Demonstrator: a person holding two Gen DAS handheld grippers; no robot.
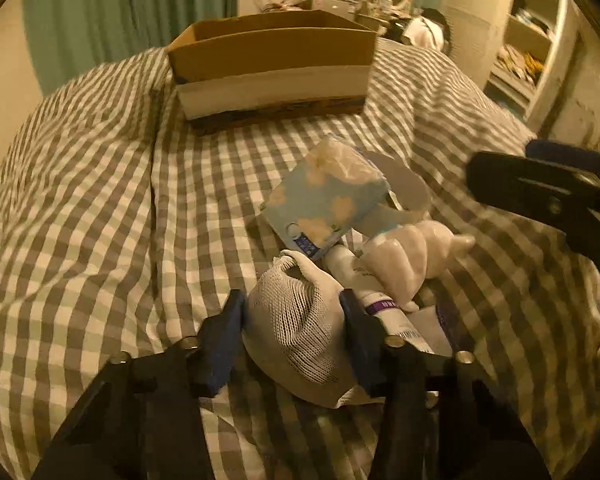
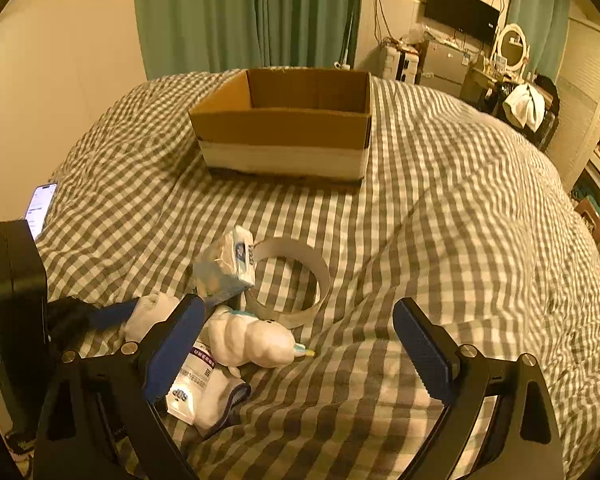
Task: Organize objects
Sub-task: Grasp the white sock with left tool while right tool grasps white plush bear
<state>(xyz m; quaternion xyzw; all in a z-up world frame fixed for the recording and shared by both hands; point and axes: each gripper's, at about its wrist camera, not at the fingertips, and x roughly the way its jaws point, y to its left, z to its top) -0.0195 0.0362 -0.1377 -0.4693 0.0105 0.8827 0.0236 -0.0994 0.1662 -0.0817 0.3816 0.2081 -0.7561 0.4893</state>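
The left gripper (image 1: 292, 320) has its jaws clamped on a white knitted mesh sock (image 1: 296, 332) from the pile on the grey-and-white checked bedspread (image 1: 100, 220), evidently to lift it clear. The right gripper (image 2: 300, 348) hangs wide and empty above a white plush toy (image 2: 252, 338). At the far edge, the open brown cardboard box (image 2: 284, 132) waits, a likely destination.

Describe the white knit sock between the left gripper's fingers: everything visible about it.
The white sock is a bunched, open-mesh knit with a smoother cuff toward the pile. It lies on the checked bedcover at the near edge of the pile, touching a white tube with a purple band. The left gripper is closed on it, both blue pads pressing its sides.
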